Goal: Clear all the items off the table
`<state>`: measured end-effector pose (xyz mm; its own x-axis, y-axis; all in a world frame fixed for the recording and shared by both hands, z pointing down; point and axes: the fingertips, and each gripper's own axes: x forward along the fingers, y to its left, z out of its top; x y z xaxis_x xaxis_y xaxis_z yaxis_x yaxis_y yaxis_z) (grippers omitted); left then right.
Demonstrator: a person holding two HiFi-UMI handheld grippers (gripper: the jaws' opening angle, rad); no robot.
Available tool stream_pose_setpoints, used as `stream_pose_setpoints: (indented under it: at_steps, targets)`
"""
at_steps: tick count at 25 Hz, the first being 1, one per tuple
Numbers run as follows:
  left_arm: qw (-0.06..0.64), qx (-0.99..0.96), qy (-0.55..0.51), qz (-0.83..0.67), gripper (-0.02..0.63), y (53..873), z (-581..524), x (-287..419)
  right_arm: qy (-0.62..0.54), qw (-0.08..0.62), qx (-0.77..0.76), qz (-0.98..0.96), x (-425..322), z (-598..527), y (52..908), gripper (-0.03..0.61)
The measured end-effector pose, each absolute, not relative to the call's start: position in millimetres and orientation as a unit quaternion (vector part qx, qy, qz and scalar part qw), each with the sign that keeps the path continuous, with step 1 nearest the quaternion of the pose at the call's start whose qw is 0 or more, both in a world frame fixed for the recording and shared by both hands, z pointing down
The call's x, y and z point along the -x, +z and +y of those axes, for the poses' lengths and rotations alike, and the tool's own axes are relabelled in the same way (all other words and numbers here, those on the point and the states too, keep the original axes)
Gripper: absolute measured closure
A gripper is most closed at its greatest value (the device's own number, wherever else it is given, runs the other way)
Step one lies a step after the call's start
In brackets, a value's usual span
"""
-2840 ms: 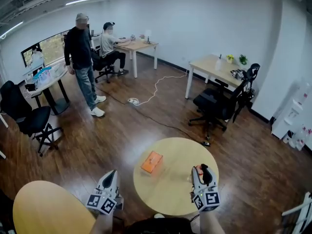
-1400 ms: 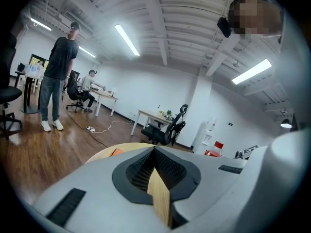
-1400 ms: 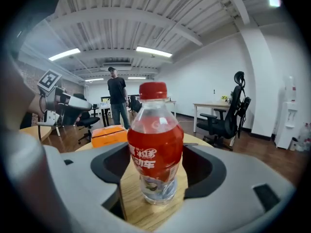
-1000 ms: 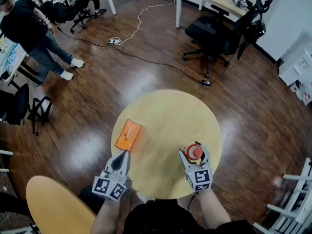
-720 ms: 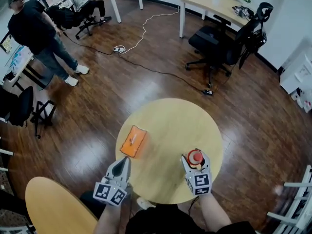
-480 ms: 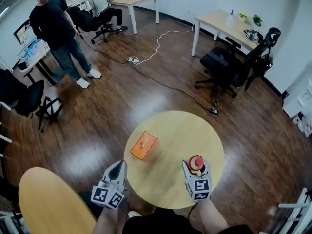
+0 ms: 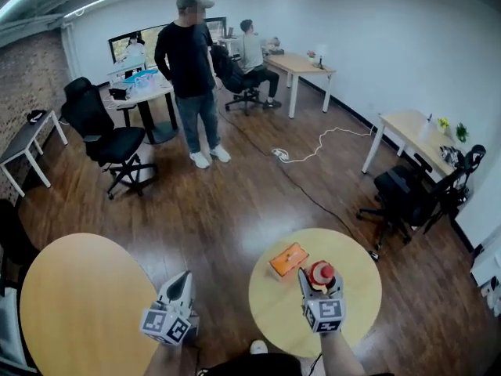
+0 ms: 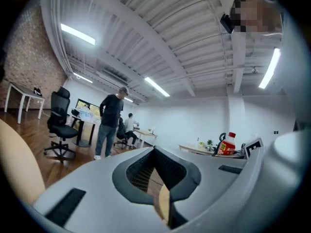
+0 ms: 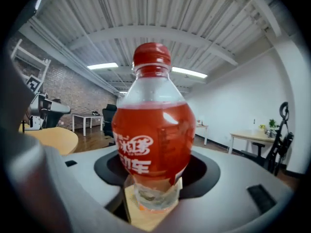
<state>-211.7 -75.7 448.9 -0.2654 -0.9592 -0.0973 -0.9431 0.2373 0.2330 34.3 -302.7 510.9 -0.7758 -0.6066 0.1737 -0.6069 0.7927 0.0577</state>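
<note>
Bottle (image 9: pixel 153 130) upright in right gripper (image 7: pixel 319 280) (level)

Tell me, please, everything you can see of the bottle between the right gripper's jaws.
The bottle is clear plastic with a red screw cap, holding red drink, its label printed with white characters. It stands upright, gripped near its base by the right gripper, whose jaws have just been closing on it. It is over the round wooden table, beside an orange packet; whether its base touches the tabletop is unclear.
</note>
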Motion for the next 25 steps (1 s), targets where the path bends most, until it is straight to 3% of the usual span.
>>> stream_pose_setpoints:
  at_steps: [8,14,25]
  targets:
    - [-0.001,-0.434,-0.136,-0.890,0.614,437,139,291,-0.032,0.075,-0.125,-0.989,142,-169,484,0.302]
    - [-0.030,-0.277,-0.148,-0.949,0.614,439,316,309,-0.045,0.062,0.033,-0.997,261,-26,479,0.302]
    - [-0.058,-0.092,-0.127,-0.986,0.614,425,546,254,-0.043,0.033,0.240,-0.969,338,234,459,0.301]
